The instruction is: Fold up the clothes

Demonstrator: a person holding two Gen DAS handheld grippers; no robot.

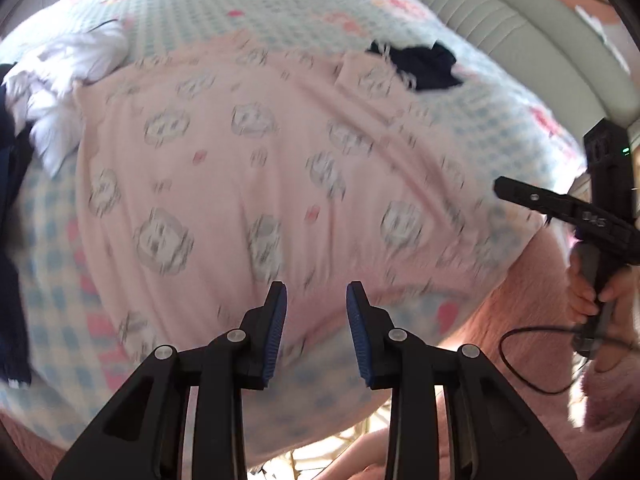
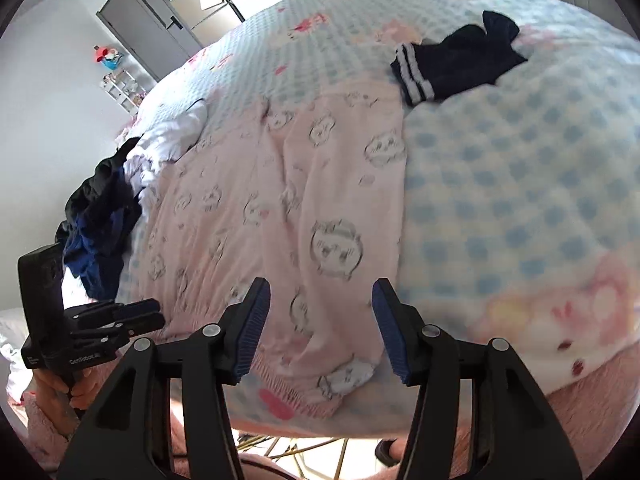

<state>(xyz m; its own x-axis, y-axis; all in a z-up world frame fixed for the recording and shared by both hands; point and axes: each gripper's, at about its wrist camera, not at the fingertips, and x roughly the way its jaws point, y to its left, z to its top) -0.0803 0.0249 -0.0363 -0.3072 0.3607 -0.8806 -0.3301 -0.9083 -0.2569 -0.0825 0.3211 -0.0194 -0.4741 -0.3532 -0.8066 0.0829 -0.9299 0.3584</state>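
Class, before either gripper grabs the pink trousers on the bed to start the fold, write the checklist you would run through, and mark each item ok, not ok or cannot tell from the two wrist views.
1. Left gripper open and empty: ok.
2. Right gripper open and empty: ok.
3. Pink trousers spread out on the bed cover: ok, though some creases run along them.
4. Nothing lying on the trousers: not ok; the white garment overlaps one edge, and the dark sock touches the far corner.
5. Elastic waistband within reach of both grippers: ok, it lies at the near edge.
6. Grippers touching the fabric: cannot tell.
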